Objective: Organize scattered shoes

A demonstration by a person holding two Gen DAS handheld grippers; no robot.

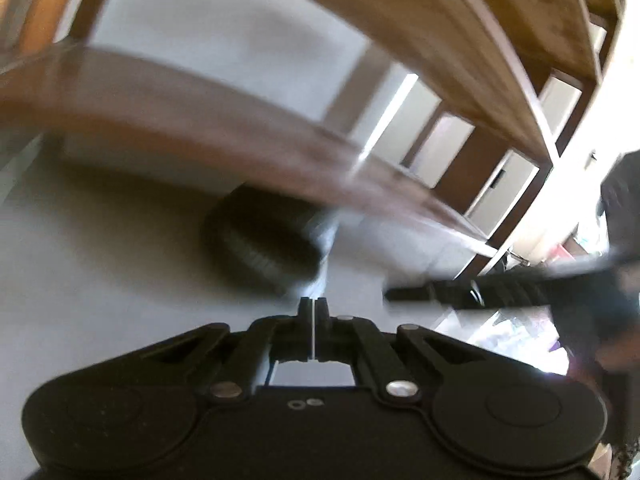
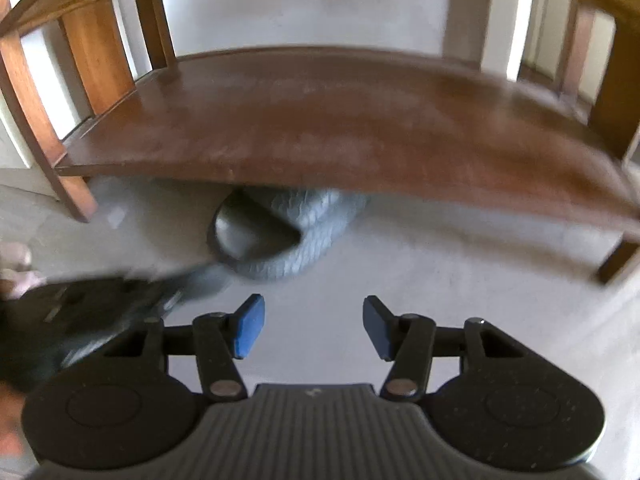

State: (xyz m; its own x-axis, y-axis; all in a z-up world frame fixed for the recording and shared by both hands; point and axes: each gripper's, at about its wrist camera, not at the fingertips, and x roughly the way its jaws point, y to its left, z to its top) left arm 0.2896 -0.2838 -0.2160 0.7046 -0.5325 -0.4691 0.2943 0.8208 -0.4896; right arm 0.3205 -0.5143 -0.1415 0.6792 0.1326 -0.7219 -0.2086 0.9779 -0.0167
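A pale floor (image 2: 400, 280) runs under a wooden shoe rack (image 2: 320, 128), whose lowest shelf is a dark brown board on slanted legs; lighter wooden uprights and a white wall stand behind it. Both views are blurred.

Your task's thing, a grey slipper (image 2: 280, 232) with a ribbed, knit-like band and a smooth dark insole, lies on the floor at the front edge of the lowest shelf, its far part hidden beneath the board. In the left wrist view the same slipper (image 1: 260, 240) looks darker, half under the shelf (image 1: 200, 120).

Your right hand-held gripper (image 2: 314, 326) hangs above the floor just short of the slipper, its blue pads (image 2: 250, 326) standing apart with nothing between them. Your left hand-held gripper (image 1: 313, 312) has its jaws pressed together on nothing, pointing at the slipper from close by. It appears as a dark blurred shape (image 2: 100, 312) at the left of the right wrist view, and the right one shows as a dark streak (image 1: 500, 288) in the left wrist view.
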